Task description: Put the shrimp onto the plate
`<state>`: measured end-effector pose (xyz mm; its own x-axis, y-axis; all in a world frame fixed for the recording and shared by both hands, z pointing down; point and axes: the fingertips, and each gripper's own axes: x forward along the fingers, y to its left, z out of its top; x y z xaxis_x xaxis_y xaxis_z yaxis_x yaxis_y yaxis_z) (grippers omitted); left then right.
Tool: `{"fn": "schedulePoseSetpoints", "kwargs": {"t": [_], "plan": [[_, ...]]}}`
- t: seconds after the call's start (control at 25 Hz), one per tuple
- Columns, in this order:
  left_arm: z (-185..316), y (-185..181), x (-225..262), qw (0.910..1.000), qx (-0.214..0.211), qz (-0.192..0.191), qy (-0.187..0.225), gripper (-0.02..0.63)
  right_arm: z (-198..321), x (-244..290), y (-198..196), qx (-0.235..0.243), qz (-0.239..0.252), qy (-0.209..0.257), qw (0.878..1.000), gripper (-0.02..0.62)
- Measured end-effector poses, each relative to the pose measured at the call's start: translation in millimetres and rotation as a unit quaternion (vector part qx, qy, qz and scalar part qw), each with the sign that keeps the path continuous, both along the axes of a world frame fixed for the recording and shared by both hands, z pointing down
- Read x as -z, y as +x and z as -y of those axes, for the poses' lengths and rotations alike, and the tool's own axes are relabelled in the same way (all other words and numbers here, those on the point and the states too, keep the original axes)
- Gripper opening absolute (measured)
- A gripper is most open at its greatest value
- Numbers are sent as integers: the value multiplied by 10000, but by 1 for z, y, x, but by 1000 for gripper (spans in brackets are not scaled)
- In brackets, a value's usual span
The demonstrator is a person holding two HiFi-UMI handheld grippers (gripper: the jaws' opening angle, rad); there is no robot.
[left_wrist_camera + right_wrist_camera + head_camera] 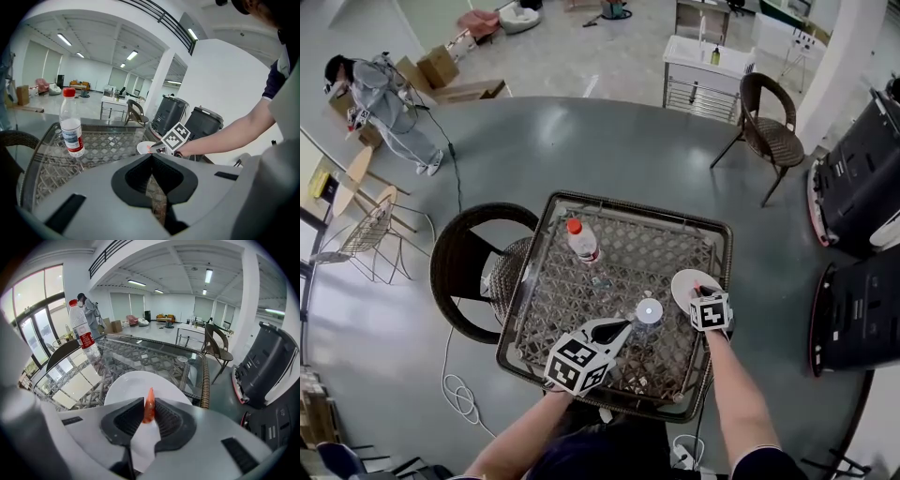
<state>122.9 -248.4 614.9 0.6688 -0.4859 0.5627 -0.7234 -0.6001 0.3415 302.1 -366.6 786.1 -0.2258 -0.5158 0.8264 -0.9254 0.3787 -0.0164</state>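
Your right gripper (149, 414) pinches the shrimp (148, 404) between its jaws at lower centre of the frame, over the plate (126, 385). Only the release seems left. Your left gripper (151, 159) has its jaws pressed together, empty.

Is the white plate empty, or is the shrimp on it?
Empty, as far as seen: the plate shows bare white, and the shrimp is clamped in the right gripper above it.
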Motion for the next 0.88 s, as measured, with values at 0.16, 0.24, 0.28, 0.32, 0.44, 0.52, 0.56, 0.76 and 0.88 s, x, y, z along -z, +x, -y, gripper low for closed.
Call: {"fn": "schedulePoseSetpoints", "kwargs": {"t": [0.16,0.24,0.28,0.32,0.44,0.52,0.56,0.76,0.88], "plan": [[-1,-4,-1,10000,46,2,-18,9,2,1,-4,51,-21,40,10000,69],[-1,-5,0,10000,48,-15,-20,9,1,0,-7,98,10,17,9999,69],[-2,-5,1,10000,39,-24,-15,9,1,-1,-10,129,53,-17,9999,69],[-2,-5,2,10000,23,-33,-3,9,1,-1,-12,159,97,-63,9998,69],[-3,-4,8,9999,-61,-70,60,9,4,3,-12,191,124,-172,9996,72],[-5,-3,10,9998,-138,-104,91,9,7,12,-9,126,120,-101,9998,72],[-6,-2,11,9997,-179,-122,106,9,7,17,-8,67,134,-38,9999,72],[-5,4,27,9981,-430,-311,311,9,5,76,-13,-146,555,601,9965,72],[-5,7,45,9961,-556,-472,487,9,-3,129,-28,-64,863,1140,9897,72]]}}
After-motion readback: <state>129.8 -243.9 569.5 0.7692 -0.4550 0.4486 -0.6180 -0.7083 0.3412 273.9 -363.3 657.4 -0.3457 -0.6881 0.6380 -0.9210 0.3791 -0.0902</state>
